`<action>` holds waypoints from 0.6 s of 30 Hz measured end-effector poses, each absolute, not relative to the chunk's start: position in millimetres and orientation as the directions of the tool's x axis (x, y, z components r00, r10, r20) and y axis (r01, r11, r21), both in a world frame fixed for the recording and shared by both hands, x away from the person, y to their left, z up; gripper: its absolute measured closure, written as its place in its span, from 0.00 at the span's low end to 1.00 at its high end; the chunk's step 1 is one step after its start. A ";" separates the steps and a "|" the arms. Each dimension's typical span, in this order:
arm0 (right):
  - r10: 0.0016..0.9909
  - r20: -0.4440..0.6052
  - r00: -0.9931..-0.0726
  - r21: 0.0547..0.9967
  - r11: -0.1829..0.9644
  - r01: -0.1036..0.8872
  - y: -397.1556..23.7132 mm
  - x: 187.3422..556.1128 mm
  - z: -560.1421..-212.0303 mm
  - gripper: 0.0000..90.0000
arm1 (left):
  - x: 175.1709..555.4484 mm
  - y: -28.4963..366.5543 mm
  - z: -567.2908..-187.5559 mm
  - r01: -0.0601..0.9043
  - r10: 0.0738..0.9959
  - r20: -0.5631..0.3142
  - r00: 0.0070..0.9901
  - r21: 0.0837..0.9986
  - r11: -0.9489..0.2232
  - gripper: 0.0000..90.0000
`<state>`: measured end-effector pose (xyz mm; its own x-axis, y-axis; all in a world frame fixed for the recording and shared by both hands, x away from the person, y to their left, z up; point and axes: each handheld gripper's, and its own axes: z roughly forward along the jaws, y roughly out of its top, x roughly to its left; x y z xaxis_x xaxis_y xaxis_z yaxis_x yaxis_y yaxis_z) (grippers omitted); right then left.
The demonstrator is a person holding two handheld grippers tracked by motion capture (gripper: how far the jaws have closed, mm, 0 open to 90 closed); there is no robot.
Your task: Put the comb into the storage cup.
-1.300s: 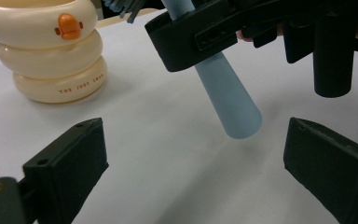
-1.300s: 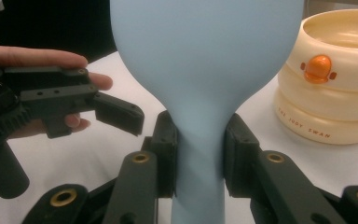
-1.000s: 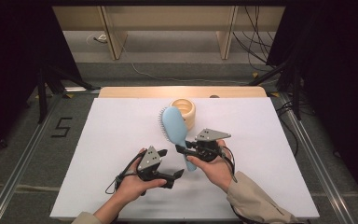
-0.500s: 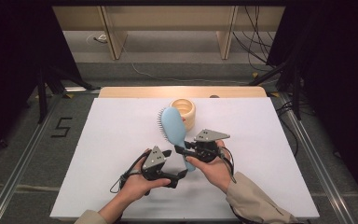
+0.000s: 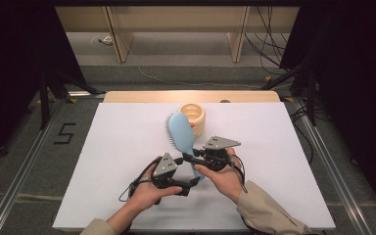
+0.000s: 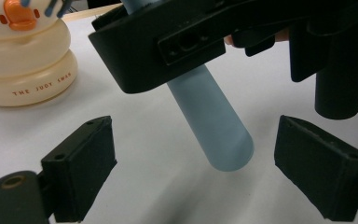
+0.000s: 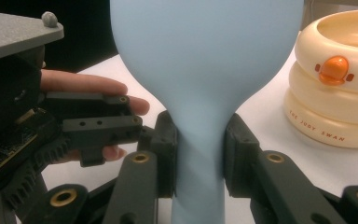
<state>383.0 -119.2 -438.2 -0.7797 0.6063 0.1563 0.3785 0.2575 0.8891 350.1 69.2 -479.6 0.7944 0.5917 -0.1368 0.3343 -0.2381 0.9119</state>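
Note:
A light blue hairbrush [image 5: 181, 133] stands tilted over the white table, bristles to the left. My right gripper [image 5: 190, 159] is shut on the neck of its handle, and in the right gripper view the pads [image 7: 165, 154] press both sides of the brush [image 7: 205, 60]. My left gripper [image 5: 192, 180] sits just below. Its jaws have just been closing, with the handle's rounded end [image 6: 214, 121] between them. The left gripper [image 6: 200, 163] is open, a gap showing on each side of the handle.
A cream ringed container [image 5: 199, 108] with an orange duck bill stands behind the brush head, also seen in the left gripper view [image 6: 23, 60] and the right gripper view [image 7: 340, 102]. The white board [image 5: 117, 147] has free room left and right. A wooden edge runs along its far side.
My left gripper has shifted slightly toward the brush handle. The right gripper and the brush have kept still.

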 end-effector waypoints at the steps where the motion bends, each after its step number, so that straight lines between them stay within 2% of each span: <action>1: 0.606 0.157 -0.780 0.889 0.257 0.379 -119.2 382.9 -438.2 0.78 | 350.2 69.1 -479.8 0.335 0.592 -0.138 0.794 0.912 -0.237 0.14; 18: 0.604 0.155 -0.782 0.888 0.262 0.378 -116.9 381.9 -439.5 0.78 | 351.7 65.3 -482.3 0.349 0.591 -0.154 0.792 0.908 -0.230 0.17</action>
